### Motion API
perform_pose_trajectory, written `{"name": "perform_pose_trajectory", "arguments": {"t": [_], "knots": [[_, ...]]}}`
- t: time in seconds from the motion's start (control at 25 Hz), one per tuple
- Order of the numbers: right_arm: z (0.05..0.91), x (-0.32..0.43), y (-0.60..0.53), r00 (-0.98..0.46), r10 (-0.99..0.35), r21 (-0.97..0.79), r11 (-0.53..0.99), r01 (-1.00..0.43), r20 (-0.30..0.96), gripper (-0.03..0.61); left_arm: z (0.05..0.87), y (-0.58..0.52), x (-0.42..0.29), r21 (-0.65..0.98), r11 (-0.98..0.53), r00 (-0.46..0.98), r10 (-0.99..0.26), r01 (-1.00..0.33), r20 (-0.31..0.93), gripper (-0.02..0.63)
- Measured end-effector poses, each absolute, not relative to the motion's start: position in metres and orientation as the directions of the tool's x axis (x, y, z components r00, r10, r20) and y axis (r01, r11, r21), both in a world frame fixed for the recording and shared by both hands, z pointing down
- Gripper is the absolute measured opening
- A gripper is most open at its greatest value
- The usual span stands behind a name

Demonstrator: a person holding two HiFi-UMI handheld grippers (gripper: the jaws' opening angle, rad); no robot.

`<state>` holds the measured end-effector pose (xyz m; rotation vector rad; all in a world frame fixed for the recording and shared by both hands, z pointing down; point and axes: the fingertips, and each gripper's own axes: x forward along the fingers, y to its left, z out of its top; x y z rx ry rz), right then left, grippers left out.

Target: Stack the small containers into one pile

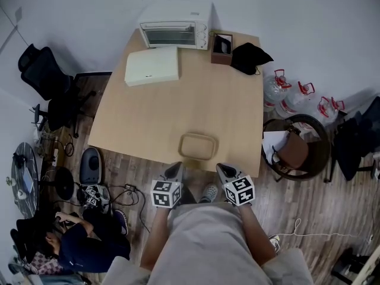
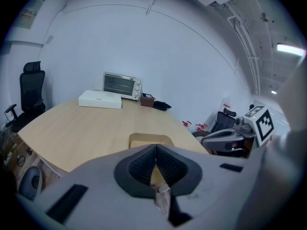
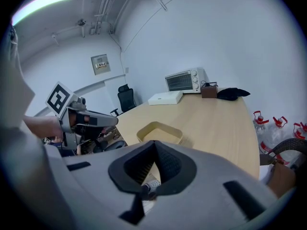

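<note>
Head view: a tan container (image 1: pixel 198 145) is seen at the near edge of the counter (image 1: pixel 208 105), with both grippers closed short of it.
Only from the head view are the wooden floor (image 1: pixel 297 206), the water bottles (image 1: pixel 285 97) and a person crouched at lower left (image 1: pixel 77 245) seen; a ceiling light (image 3: pixel 43 1) is shown only in the right gripper view. The container is shallow with rounded corners, and nothing is seen inside it; whether several are nested cannot be told. The left gripper (image 1: pixel 176 166) and the right gripper (image 1: pixel 222 167) are held just off the counter's edge, either side of the container and apart from it. In each gripper view the jaws are shown pressed together with nothing between them.
</note>
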<state>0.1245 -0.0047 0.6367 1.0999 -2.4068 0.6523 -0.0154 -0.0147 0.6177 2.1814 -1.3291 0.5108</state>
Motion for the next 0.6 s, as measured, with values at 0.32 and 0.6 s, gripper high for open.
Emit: {"name": "perform_pose_trajectory", "arguments": {"t": [0.32, 0.6], "knots": [[0.6358, 0.1241, -0.004, -0.603, -0.588, -0.244, 0.576, -0.78, 0.539, 0.006, 0.6153, -0.0158, -0.0165, 0.253, -0.369, 0.447, -0.701, -0.894, 0.556, 0.005], [0.6367, 0.1255, -0.0028, -0.604, -0.585, -0.247, 0.577, -0.779, 0.541, 0.006, 0.6194, -0.0141, -0.0136, 0.251, -0.374, 0.449, -0.691, -0.893, 0.566, 0.005]]}}
